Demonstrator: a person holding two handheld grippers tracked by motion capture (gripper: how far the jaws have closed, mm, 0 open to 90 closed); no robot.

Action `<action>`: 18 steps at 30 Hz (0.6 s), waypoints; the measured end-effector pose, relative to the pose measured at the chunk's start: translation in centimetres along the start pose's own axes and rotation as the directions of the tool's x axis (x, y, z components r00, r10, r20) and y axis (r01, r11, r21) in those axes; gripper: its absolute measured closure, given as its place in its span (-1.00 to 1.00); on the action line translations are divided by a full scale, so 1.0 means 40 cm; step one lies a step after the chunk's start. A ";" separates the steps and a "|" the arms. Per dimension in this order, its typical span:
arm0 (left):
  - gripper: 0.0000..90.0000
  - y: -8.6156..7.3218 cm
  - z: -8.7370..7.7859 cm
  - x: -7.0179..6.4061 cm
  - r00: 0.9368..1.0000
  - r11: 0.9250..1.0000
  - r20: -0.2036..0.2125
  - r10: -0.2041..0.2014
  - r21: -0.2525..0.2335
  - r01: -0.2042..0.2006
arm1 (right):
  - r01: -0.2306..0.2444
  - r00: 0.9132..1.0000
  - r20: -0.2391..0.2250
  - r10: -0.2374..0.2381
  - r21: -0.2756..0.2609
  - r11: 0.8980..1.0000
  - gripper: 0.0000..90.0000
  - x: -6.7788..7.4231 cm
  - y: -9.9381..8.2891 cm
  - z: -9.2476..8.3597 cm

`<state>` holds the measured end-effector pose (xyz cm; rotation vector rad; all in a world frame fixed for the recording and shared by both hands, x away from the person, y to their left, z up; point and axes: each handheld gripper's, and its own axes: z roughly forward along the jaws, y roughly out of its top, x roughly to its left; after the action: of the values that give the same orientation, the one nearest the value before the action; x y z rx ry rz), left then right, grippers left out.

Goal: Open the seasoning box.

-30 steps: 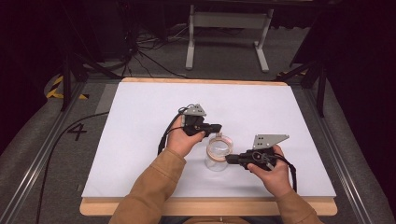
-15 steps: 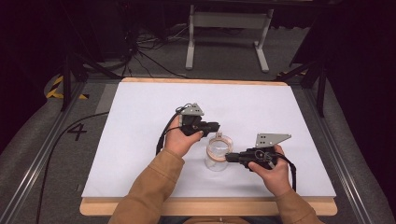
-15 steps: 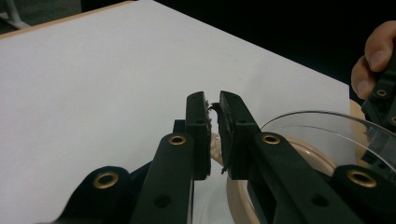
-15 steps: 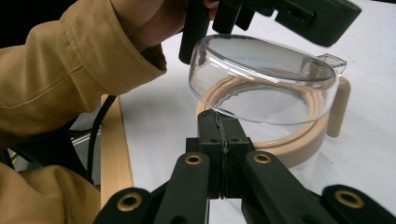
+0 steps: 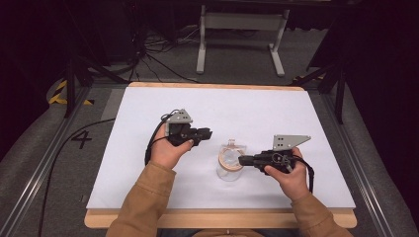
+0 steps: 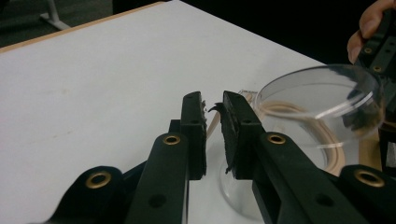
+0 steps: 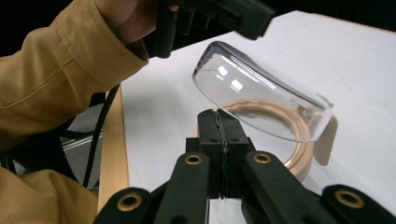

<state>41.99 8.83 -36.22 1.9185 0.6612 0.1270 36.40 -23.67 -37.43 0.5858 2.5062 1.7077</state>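
Right gripper, lower right of centre in the high view, jaws pressed together on the near rim of the clear glass jar; in the right gripper view the same gripper has its pads clamped flat with the jar wall between them, jar tipped so its mouth faces the camera. Left gripper, centre left of the high view, sits just left of the jar and apart from it; its jaws have just been opening, and in the left gripper view that gripper shows a narrow gap with nothing between the pads. White table fills the middle of the high view, wooden edge along the bottom. Tan sleeves come in from the bottom edge, left hand and right hand wrapped round the gripper bodies. Jar stands near the middle of the table, slightly right and low in the frame. Tan ring circles the jar's neck, seen through the glass at centre right of the right gripper view.
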 end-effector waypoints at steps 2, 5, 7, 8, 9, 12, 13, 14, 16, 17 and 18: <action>0.77 -0.012 -0.019 0.005 1.000 1.000 -0.010 -0.014 0.003 0.014 | 0.007 1.000 0.004 -0.007 -0.003 1.000 1.00 -0.004 0.006 -0.002; 0.76 -0.021 -0.035 0.007 0.999 1.000 -0.022 -0.026 0.013 0.027 | 0.013 1.000 0.005 -0.013 -0.015 1.000 1.00 -0.013 0.017 -0.005; 0.76 -0.034 -0.056 0.010 0.999 0.999 -0.034 -0.033 0.015 0.034 | 0.016 1.000 0.006 -0.016 -0.020 1.000 1.00 -0.018 0.022 -0.006; 0.75 -0.039 -0.066 0.011 0.999 0.999 -0.035 -0.032 0.028 0.033 | 0.020 1.000 0.009 -0.019 -0.023 1.000 1.00 -0.022 0.027 -0.007; 0.75 -0.044 -0.071 0.012 0.998 0.999 -0.042 -0.036 0.017 0.037 | 0.025 1.000 0.013 -0.025 -0.026 0.999 1.00 -0.026 0.030 -0.007; 0.74 -0.059 -0.095 0.012 0.997 0.998 -0.052 -0.050 0.037 0.052 | 0.027 1.000 0.014 -0.026 -0.030 0.999 1.00 -0.037 0.037 -0.007; 0.74 -0.065 -0.102 0.012 0.997 0.998 -0.059 -0.053 0.040 0.055 | 0.025 1.000 0.014 -0.024 -0.030 0.999 1.00 -0.041 0.039 -0.006; 0.74 -0.070 -0.109 0.012 0.996 0.997 -0.061 -0.059 0.048 0.062 | 0.027 1.000 0.014 -0.027 -0.031 0.999 1.00 -0.045 0.042 -0.005; 0.74 -0.082 -0.125 0.012 0.996 0.996 -0.072 -0.060 0.061 0.065 | 0.027 1.000 0.015 -0.026 -0.034 0.999 1.00 -0.052 0.047 -0.001; 0.73 -0.085 -0.132 0.012 0.995 0.995 -0.076 -0.064 0.066 0.069 | 0.026 1.000 0.016 -0.026 -0.036 0.999 1.00 -0.057 0.050 0.001; 0.73 -0.088 -0.137 0.012 0.995 0.995 -0.076 -0.065 0.070 0.070 | 0.021 1.000 0.017 -0.020 -0.035 0.999 1.00 -0.060 0.053 0.002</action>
<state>38.97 14.54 -36.99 1.9666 0.7889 0.1332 39.22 -23.72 -35.95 0.5675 2.4563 1.7289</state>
